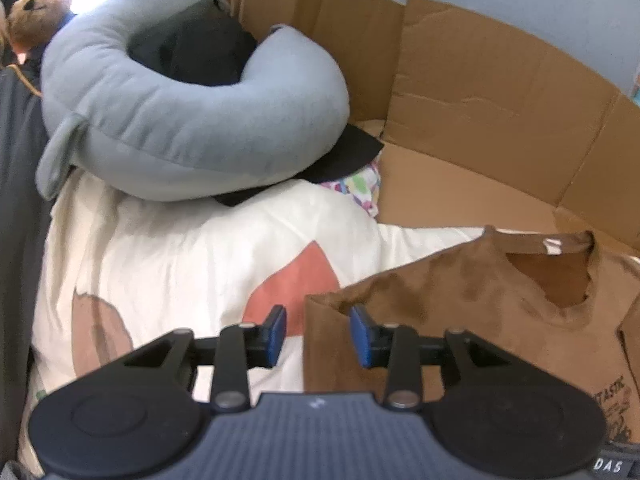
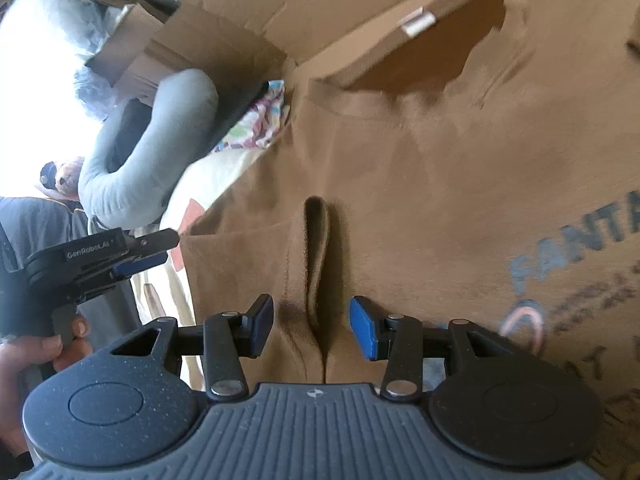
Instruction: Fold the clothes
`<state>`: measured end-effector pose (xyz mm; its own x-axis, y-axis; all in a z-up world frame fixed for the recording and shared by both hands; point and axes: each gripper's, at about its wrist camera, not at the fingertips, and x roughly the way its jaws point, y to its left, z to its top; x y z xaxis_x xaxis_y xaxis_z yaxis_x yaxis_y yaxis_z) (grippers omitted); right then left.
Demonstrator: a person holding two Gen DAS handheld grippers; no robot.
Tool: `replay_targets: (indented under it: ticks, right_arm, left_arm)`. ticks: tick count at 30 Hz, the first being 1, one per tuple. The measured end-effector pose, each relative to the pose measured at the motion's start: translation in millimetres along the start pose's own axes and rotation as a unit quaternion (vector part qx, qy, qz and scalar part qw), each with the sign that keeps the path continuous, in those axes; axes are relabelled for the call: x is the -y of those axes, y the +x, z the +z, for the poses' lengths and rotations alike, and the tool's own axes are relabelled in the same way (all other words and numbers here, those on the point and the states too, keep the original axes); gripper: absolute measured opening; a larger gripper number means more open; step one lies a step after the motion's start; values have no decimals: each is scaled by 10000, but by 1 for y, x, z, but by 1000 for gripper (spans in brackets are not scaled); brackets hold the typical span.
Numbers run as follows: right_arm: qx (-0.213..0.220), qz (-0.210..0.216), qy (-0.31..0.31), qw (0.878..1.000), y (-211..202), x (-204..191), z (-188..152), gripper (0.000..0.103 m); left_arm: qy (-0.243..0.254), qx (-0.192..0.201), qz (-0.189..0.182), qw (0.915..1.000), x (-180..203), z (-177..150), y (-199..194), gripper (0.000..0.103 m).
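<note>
A brown T-shirt (image 1: 460, 300) with blue lettering (image 2: 580, 248) lies spread on a cream cover (image 1: 180, 248). Its collar with a white label (image 1: 554, 246) lies at the far end. My left gripper (image 1: 319, 334) is open over the shirt's folded left edge, which runs between the blue pads (image 1: 276, 336) without touching them. In the right wrist view my right gripper (image 2: 312, 326) is open astride a raised ridge of the brown fabric (image 2: 316, 248), and the pads stand clear of it. The left gripper (image 2: 170, 248), held in a hand (image 2: 36, 348), shows at the shirt's left edge.
A grey U-shaped pillow (image 1: 180, 120) lies on dark clothes (image 1: 192, 48) beyond the cream cover. Flattened cardboard (image 1: 480, 100) stands behind and to the right. A colourful patterned cloth (image 1: 360, 188) peeks out beside it. A teddy bear (image 1: 32, 12) sits at the far left.
</note>
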<state>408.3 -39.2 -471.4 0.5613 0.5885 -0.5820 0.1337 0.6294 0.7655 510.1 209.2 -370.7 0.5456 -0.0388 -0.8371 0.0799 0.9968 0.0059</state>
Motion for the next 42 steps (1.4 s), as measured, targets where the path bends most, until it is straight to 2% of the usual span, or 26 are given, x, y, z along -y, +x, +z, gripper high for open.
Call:
replay_targets:
  ticks: [10,12,13,14,20,22,27,30,36,39,42]
  right_arm:
    - [-10,403,519,9978,22,9,14,46]
    - [-101,350,617,9974,27,14,17,21]
    - [-171,305,715,9968,29,18,17,4]
    - [-194,390,817,9957,29,23,16,1]
    - [-102,525,630,9966,10,19,7,1]
    - [-68,509,653,9965,6,21,4,1]
    - [9,448,755,9961,-2,24,-1,0]
    - [30,413,702,9967,-5,22,-3,0]
    - [287,242,690,9969,-16,27,-1,0]
    - [253,147,671,9973,-15,30,2,1]
    - [213,124,658,9975,-13,32,3,1]
  left_arm:
    - [188,-214,107,9995,6,7,17,38]
    - [292,-252,147,9991,8,8,20,38]
    - [325,-274,157,9990,9,8,21,37]
    - [351,-294,169,9988,9,8,23,37]
    - [516,-322,330,9976,19,5,31,37]
    - [547,-298,416,9972,22,5,33,34]
    - [431,-224,576,9972,24,7,34,17]
    - [353,-225,599,9973,22,9,33,11]
    - [121,-256,572,9980,19,14,32,10]
    - [-182,-142,385,9990,13,19,22,17]
    - [-432,52,188,9989,3,24,8,17]
